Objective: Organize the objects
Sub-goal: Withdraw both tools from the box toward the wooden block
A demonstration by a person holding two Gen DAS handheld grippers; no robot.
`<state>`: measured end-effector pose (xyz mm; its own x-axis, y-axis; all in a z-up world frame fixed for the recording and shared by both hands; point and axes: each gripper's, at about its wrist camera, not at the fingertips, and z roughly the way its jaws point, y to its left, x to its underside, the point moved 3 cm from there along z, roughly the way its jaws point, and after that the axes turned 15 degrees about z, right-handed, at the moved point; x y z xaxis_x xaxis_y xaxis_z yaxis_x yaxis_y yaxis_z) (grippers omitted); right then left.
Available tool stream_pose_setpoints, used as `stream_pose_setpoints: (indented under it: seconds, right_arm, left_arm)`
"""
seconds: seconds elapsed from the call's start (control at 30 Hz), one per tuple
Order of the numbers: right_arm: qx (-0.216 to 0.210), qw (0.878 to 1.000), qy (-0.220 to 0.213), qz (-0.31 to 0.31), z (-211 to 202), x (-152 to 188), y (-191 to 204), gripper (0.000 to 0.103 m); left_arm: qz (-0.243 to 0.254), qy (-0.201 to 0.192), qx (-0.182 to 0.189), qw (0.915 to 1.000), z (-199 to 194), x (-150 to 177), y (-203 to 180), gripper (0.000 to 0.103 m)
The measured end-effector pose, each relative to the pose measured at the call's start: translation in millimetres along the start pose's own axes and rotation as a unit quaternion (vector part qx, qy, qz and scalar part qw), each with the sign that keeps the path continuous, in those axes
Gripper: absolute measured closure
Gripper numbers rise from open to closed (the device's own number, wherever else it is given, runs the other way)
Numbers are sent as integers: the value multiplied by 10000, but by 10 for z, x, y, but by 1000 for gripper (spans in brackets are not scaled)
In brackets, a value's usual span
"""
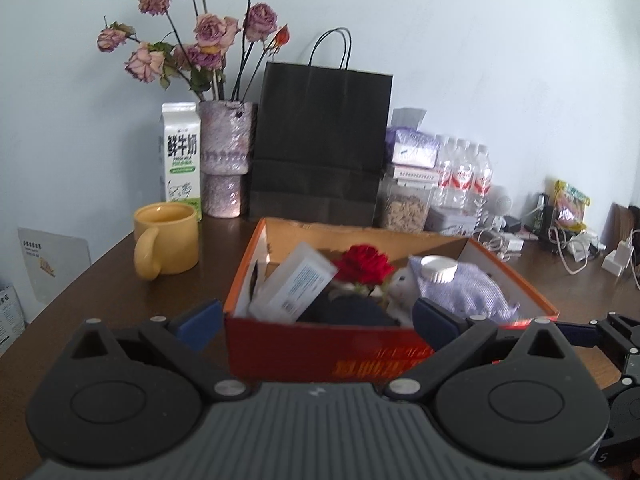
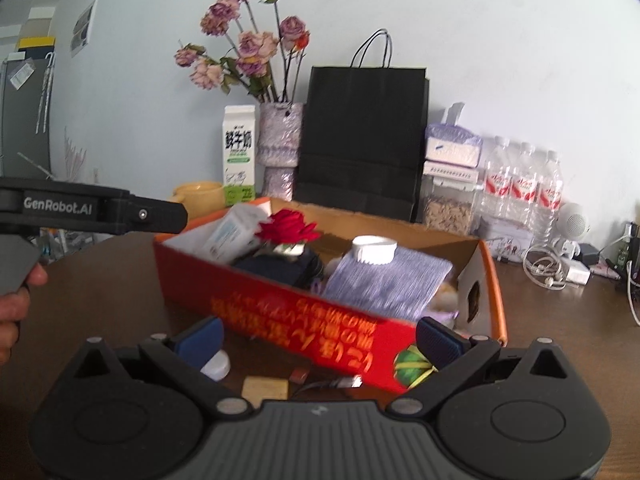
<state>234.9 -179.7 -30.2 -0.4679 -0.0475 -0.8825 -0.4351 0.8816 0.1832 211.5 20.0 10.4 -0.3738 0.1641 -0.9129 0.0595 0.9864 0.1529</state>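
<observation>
Both tools are spread wide and hold nothing: the left tool (image 1: 316, 320) faces the near wall of the orange-red cardboard box (image 1: 320, 344), and the right tool (image 2: 318, 340) hangs over the box's near corner. Inside the box lie a red rose (image 2: 289, 227), a plastic-wrapped packet (image 2: 232, 236), a dark bundle (image 2: 280, 266) and a lavender pouch with a white cap (image 2: 374, 250). On the worktop (image 2: 100, 292) before the box lie a small white lid (image 2: 218, 365), a tan block (image 2: 265, 388) and a small cable plug (image 2: 348, 381). Sorting looks well advanced; these loose bits probably remain.
</observation>
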Motion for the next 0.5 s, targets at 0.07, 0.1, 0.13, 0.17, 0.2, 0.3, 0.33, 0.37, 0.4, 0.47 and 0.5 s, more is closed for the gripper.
stream_pose_setpoints:
  seconds: [0.07, 0.1, 0.13, 0.17, 0.2, 0.3, 0.33, 0.37, 0.4, 0.47, 0.5]
  right_arm:
    - [-18, 9998, 205, -45, 31, 75, 32, 7]
    - [-17, 9995, 320, -56, 56, 107, 45, 11]
    - [-40, 9992, 395, -71, 77, 135, 62, 14]
    - [-66, 9989, 464, -87, 100, 159, 78, 23]
    - [-85, 9985, 533, -99, 123, 178, 97, 32]
    - [-195, 9972, 704, -143, 197, 218, 158, 43]
    - [-232, 9967, 764, -154, 232, 231, 179, 44]
    - [-243, 9963, 811, -160, 264, 235, 192, 47]
    - [-237, 9960, 850, -151, 298, 239, 203, 48]
    - [-234, 9954, 915, -138, 358, 240, 216, 55]
    - [-219, 9952, 944, -148, 388, 246, 224, 60]
  left_arm:
    - [-3, 139, -22, 9999, -15, 76, 27, 0]
    - [-6, 190, -27, 9998, -25, 113, 40, 0]
    - [0, 249, -43, 9997, -32, 147, 48, 0]
    - [6, 305, -62, 9995, -39, 181, 58, 0]
    - [5, 355, -75, 9993, -45, 211, 66, 0]
    - [-8, 499, -75, 9987, -51, 299, 96, 0]
    - [-19, 541, -82, 9985, -50, 323, 106, 0]
    - [-33, 573, -87, 9983, -51, 342, 116, 0]
    - [-53, 597, -91, 9982, -51, 359, 128, 0]
    - [-94, 636, -92, 9979, -49, 385, 146, 0]
    - [-108, 649, -93, 9978, -45, 391, 151, 0]
